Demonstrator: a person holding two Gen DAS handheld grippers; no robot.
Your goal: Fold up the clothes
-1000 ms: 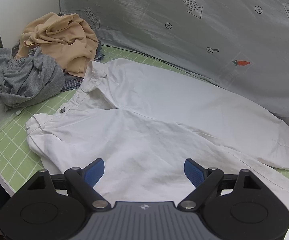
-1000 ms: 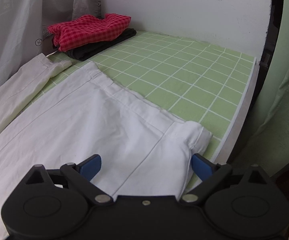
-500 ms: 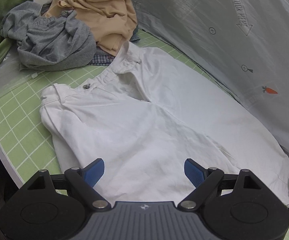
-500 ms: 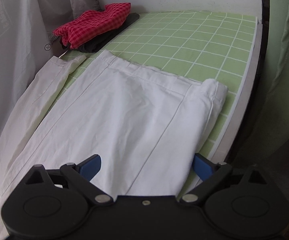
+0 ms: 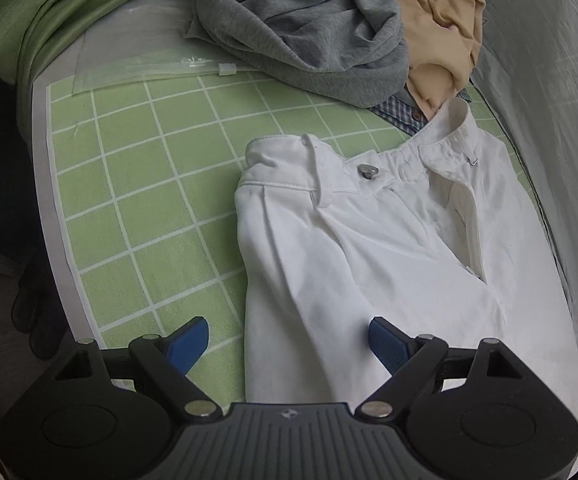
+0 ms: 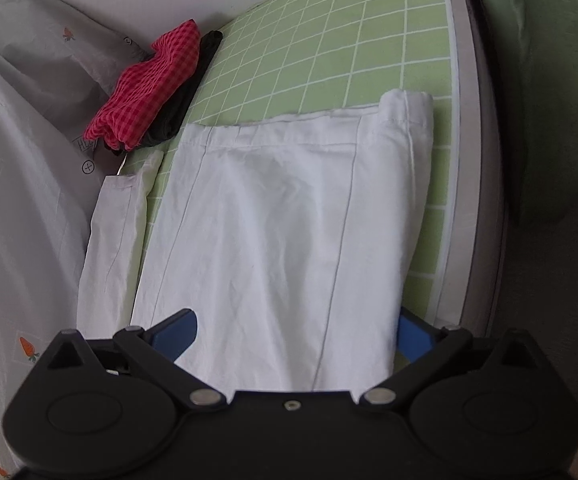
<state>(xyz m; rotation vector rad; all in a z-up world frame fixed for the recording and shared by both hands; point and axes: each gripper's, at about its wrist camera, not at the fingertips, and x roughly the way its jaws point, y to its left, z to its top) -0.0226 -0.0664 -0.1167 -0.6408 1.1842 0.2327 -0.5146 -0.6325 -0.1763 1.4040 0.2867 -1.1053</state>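
While the green grid mat (image 5: pixel 137 208) covers the table, white trousers (image 5: pixel 389 248) lie on it, waistband toward 12 o'clock from the left gripper (image 5: pixel 289 340); both it and the right gripper (image 6: pixel 297 332) are spread wide, now nearer the waistband and hems than before

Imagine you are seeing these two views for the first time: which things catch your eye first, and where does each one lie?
The white trousers dominate, spread along the green grid mat, waistband in the left view, leg hems in the right. Beyond the waistband lies a rumpled heap, a grey garment beside a tan one. Past the hems, a red checked cloth rests on a folded black one near the wall, and both tongs, left and right, stand open.
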